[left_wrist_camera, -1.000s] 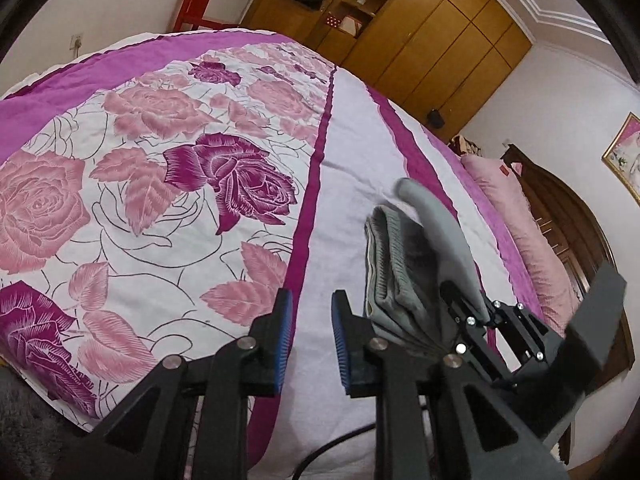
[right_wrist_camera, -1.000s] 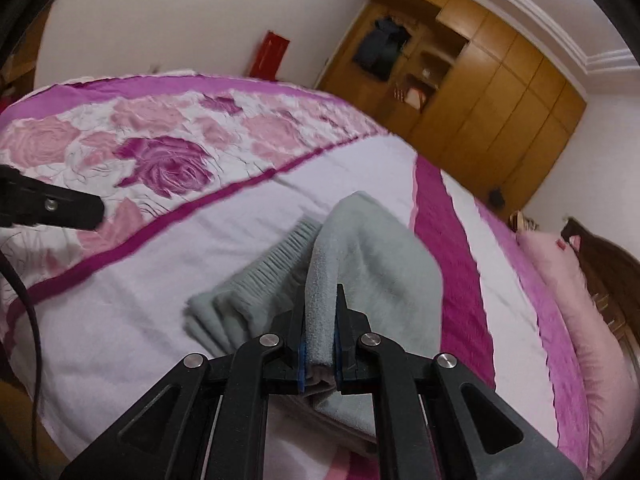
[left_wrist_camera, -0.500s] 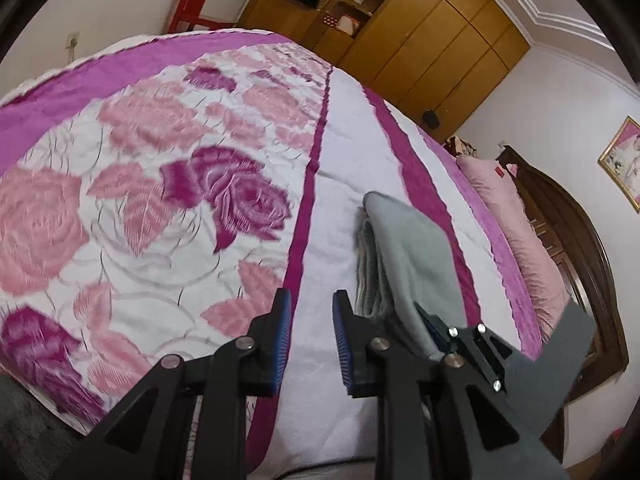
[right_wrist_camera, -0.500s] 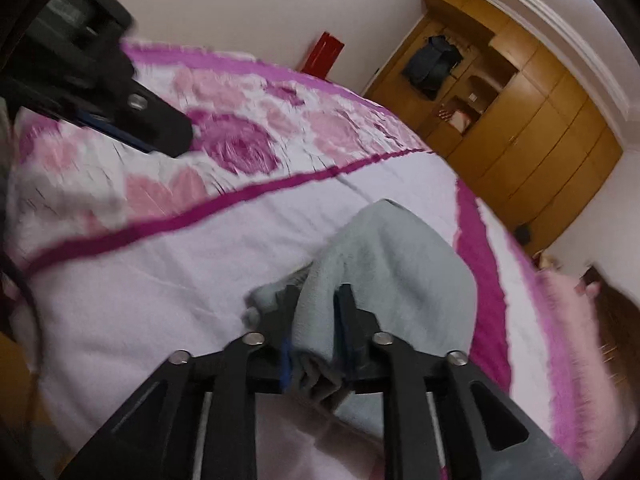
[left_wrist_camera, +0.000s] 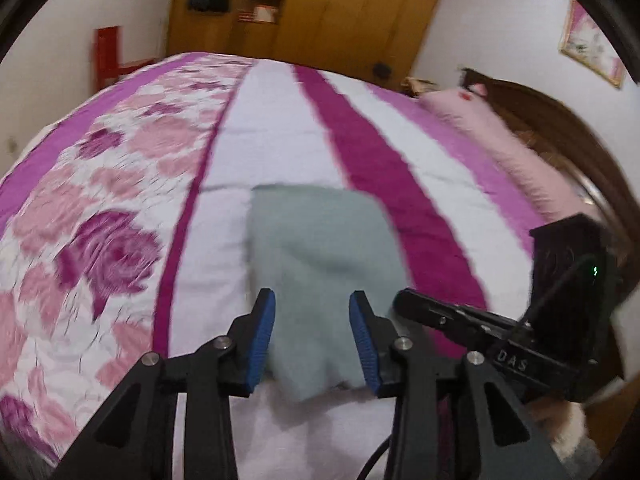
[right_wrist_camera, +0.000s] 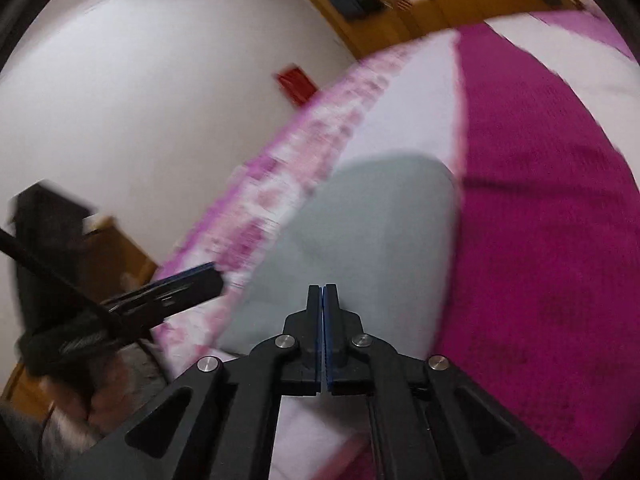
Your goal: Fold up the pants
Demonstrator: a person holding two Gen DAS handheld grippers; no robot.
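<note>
The grey pants [left_wrist_camera: 320, 256] lie folded into a compact rectangle on the bed's pale stripe; they also show in the right wrist view [right_wrist_camera: 360, 240]. My left gripper [left_wrist_camera: 312, 320] is open, its blue pads either side of the near edge of the pants. My right gripper [right_wrist_camera: 323, 292] is shut with nothing between its pads, just above the near part of the pants. It shows at the right of the left wrist view [left_wrist_camera: 408, 304]. The left gripper shows blurred at the left of the right wrist view [right_wrist_camera: 192, 284].
The bed cover [left_wrist_camera: 120, 200] has rose print on the left and a magenta stripe [left_wrist_camera: 380, 168] to the right of the pants. A pink pillow [left_wrist_camera: 500, 136] and dark headboard are at the right. Wooden wardrobes [left_wrist_camera: 320, 8] and a red chair [left_wrist_camera: 112, 56] stand beyond the bed.
My right gripper let go of the pants and shut empty; the pants now lie flat. My left gripper swung right over the pants and opened wider. Both views are motion-blurred.
</note>
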